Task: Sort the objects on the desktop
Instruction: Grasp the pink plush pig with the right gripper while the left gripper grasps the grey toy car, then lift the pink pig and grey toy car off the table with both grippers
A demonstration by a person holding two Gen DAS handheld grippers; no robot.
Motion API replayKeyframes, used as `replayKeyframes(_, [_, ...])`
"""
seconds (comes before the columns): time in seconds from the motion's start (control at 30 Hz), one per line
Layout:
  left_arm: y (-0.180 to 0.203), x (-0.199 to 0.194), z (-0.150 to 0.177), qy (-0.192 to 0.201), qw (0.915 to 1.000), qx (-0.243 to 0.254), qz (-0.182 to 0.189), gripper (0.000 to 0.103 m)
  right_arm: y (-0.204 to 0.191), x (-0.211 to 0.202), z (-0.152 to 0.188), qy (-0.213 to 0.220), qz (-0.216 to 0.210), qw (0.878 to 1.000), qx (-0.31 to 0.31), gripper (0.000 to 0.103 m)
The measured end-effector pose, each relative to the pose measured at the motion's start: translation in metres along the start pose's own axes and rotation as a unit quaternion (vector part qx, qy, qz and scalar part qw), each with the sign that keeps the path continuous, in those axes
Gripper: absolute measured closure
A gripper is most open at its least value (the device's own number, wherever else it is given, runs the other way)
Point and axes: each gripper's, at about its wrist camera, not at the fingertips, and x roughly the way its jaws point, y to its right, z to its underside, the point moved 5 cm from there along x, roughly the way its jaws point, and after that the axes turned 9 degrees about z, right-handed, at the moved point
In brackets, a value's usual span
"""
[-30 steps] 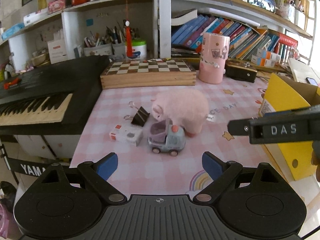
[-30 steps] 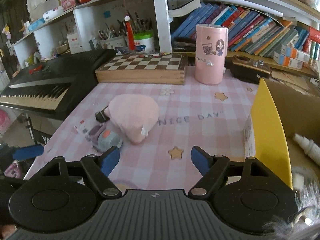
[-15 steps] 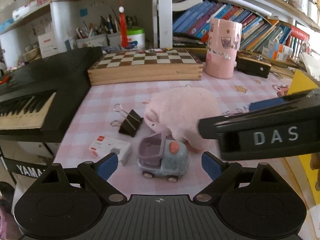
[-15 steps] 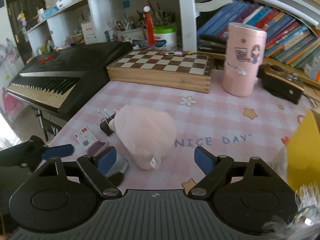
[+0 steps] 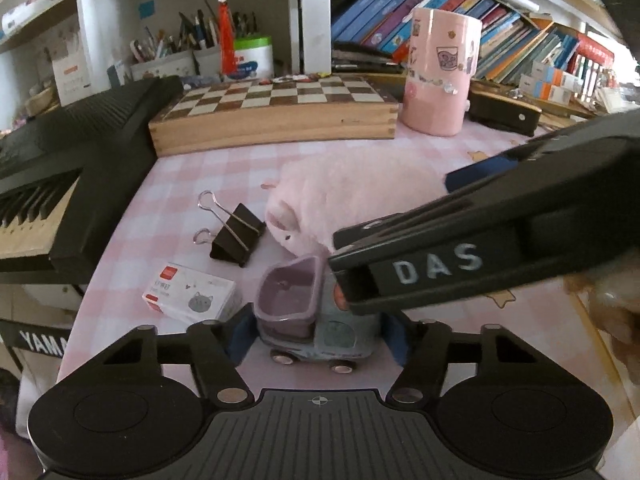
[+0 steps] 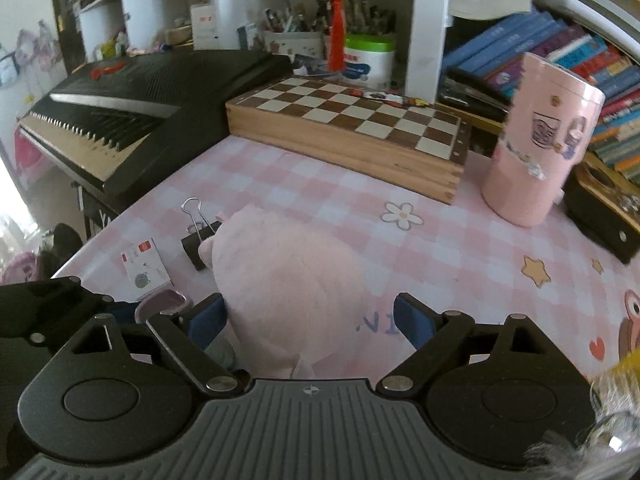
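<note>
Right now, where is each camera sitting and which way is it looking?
Left wrist: on the left hand-held gripper, looking down over the toy truck; the right hand-held gripper crosses it.
Right wrist: on the right hand-held gripper, facing the pink plush; the left one shows at the left edge.
Both show the chessboard, binder clip and pink cup.

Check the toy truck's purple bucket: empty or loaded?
Empty, as far as visible. The left wrist view looks into the toy truck's purple bucket: bare floor, nothing inside; the right hand-held gripper hides its right edge.
</note>
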Motion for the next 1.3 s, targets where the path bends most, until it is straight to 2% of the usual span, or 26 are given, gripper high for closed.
replayKeyframes(0.17, [-0.008, -0.013, 0.006, -0.006, 0.9996, -0.027, 0.001, 0.039, -0.003, 0.009, -0.001, 0.000, -0.005, 1.000, -0.009, 0.013])
replayKeyframes(0.23, [-0.011, -0.022, 0.008, -0.004, 0.9993, -0.036, -0.004, 0.039, -0.004, 0.012, 0.000, -0.004, -0.003, 1.000, -0.009, 0.018])
replayKeyframes(0.27, [-0.013, -0.026, 0.008, -0.001, 0.9992, -0.040, -0.006, 0.039, -0.004, 0.013, 0.000, -0.006, -0.001, 1.000, -0.009, 0.028])
replayKeyframes(0.3, [-0.015, -0.030, 0.008, 0.001, 0.9990, -0.044, -0.007, 0.039, -0.004, 0.013, 0.000, -0.006, 0.002, 1.000, -0.008, 0.032])
replayKeyframes(0.47, [-0.017, -0.042, 0.005, 0.007, 0.9984, -0.055, -0.012, 0.039, -0.003, 0.008, 0.001, -0.004, -0.005, 1.000, 0.005, 0.038])
replayKeyframes(0.67, [-0.013, -0.057, 0.000, 0.021, 0.9981, -0.057, -0.008, 0.039, 0.008, -0.015, 0.006, 0.004, -0.001, 0.999, 0.045, 0.039])
replayKeyframes(1.03, [-0.012, -0.094, 0.001, 0.043, 0.9970, -0.063, 0.007, 0.039, 0.024, -0.075, 0.028, 0.023, 0.045, 0.994, 0.101, 0.039])
replayKeyframes(1.3, [-0.013, -0.123, 0.009, 0.057, 0.9963, -0.062, 0.018, 0.039, 0.008, -0.110, 0.052, 0.014, 0.046, 0.992, 0.119, 0.039])
